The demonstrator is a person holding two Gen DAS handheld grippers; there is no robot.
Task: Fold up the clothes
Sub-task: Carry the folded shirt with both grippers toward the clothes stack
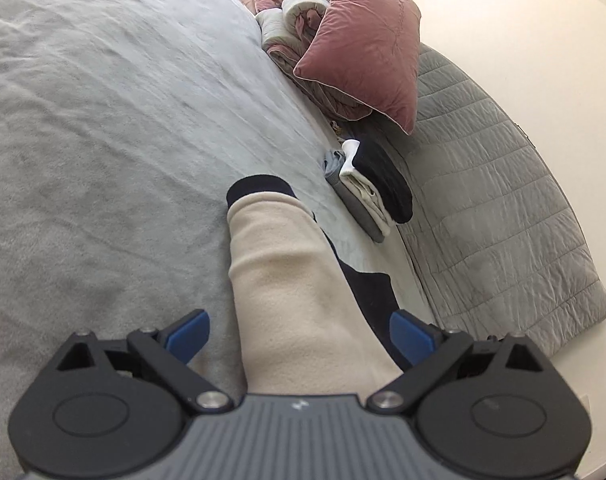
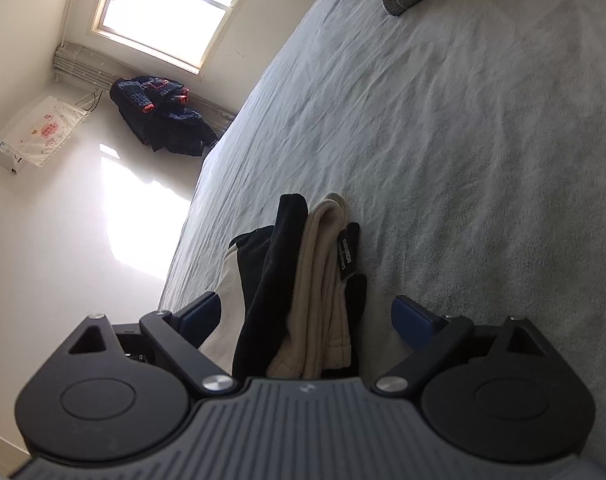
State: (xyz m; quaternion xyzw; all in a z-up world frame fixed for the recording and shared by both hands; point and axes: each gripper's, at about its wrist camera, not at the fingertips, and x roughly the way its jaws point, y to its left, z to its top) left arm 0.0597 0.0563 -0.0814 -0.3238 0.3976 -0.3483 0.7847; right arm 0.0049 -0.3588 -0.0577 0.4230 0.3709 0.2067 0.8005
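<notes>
On the bed (image 1: 103, 120), near its edge, a cream garment with navy trim lies flat. In the left wrist view its sleeve (image 1: 279, 264), cream with a navy cuff, runs straight out from between the 2 blue pads of the left gripper (image 1: 299, 338). The jaws stand wide, released, and neither pad touches the cloth. Beyond the cuff, at the bed's edge, sits a small stack (image 1: 367, 188) of folded clothes, with a pink pillow (image 1: 363, 48) and bundled bedding further along the same edge.

In the right wrist view the right gripper (image 2: 307, 320) is likewise spread wide and grasping nothing. The garment's collar (image 2: 323, 280), bunched cream ribbing between navy folds with a black label, lies between its pads without touching either. The bed's edge runs just beside the left pad. A dark jacket (image 2: 163, 120) lies on the floor under the window (image 2: 171, 12).
</notes>
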